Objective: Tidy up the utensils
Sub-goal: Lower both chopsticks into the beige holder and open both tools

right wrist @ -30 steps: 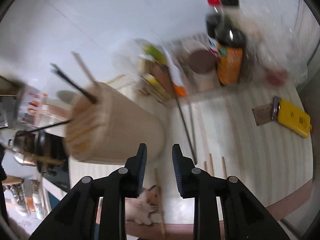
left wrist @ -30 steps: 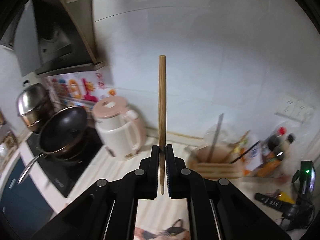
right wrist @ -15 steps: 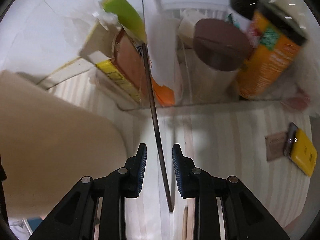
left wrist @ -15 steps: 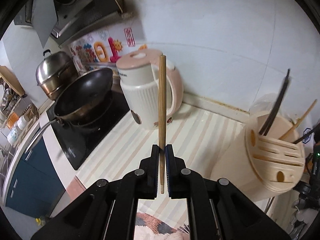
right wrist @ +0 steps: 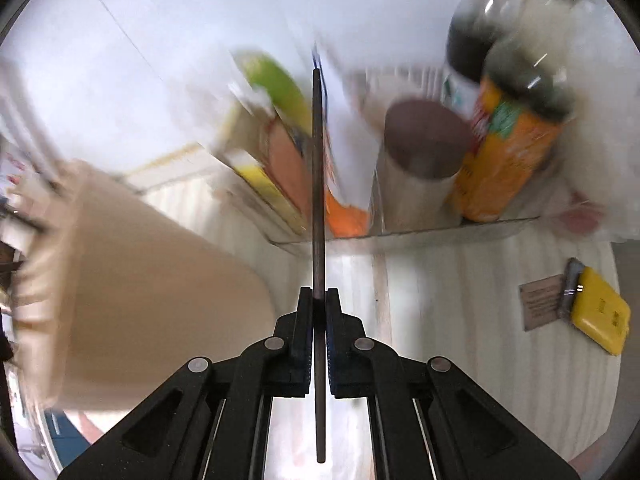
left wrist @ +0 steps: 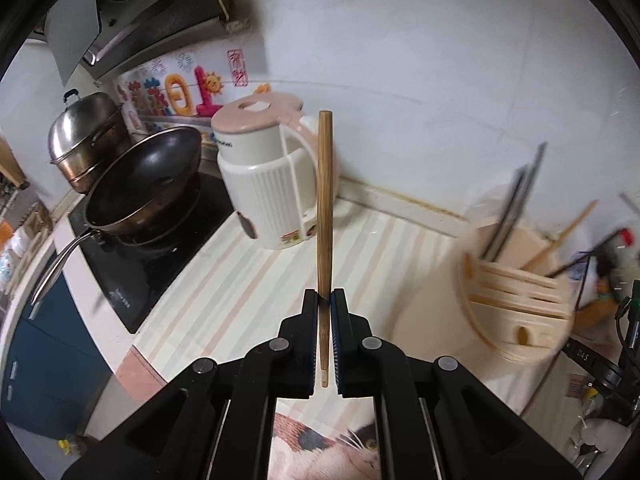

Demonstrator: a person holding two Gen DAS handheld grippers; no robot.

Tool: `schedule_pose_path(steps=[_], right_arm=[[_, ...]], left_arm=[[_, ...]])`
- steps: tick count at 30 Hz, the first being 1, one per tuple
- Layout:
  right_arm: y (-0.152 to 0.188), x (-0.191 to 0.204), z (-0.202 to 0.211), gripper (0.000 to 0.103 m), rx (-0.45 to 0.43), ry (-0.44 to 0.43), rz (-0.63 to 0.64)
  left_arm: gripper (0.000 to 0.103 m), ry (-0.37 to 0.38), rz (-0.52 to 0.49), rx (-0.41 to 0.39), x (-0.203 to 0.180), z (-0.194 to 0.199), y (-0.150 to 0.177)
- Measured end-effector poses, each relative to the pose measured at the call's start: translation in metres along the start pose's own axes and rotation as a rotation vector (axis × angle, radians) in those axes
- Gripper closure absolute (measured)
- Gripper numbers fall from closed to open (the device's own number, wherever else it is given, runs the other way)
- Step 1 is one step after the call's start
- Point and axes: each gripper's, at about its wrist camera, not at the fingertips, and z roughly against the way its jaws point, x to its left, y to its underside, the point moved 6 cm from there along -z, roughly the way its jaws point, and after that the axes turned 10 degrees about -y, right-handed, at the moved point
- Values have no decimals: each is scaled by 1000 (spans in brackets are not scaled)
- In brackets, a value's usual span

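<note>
My left gripper (left wrist: 325,300) is shut on a light wooden chopstick (left wrist: 324,200) that stands upright above the striped counter. The beige utensil holder (left wrist: 516,304) is to its right, with dark and wooden chopsticks sticking out of its slots. My right gripper (right wrist: 319,300) is shut on a dark chopstick (right wrist: 318,184) that points forward along the fingers. The beige holder (right wrist: 140,280) fills the left of the right wrist view, blurred.
A pink and white kettle (left wrist: 272,176), a black wok (left wrist: 144,184) on the hob and a steel pot (left wrist: 88,136) stand at the left. Sauce bottles (right wrist: 508,136), a brown-lidded jar (right wrist: 424,160) and packets (right wrist: 280,148) crowd a tray ahead. A yellow box (right wrist: 600,316) lies right.
My right gripper has closed on the dark chopstick that lay on the counter and lifted it. My left gripper has swung slightly, still holding the wooden chopstick; the holder sits farther right.
</note>
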Motion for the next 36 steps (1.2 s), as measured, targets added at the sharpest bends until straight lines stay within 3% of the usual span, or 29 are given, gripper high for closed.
schedule_pose_path(steps=[9, 16, 19, 27, 36], right_arm=[[-15, 53, 121, 97, -254, -128, 34], [-51, 91, 172, 97, -374, -202, 77], [-66, 102, 172, 97, -404, -225, 72], [-104, 120, 147, 97, -469, -236, 59], [-118, 127, 111, 97, -532, -243, 71]], left_arm=[[99, 235, 14, -79, 5, 85, -23], [99, 385, 21, -129, -19, 123, -56], [99, 420, 24, -128, -35, 119, -76], [99, 402, 15, -95, -74, 77, -122], [99, 398, -33, 16, -105, 23, -118]])
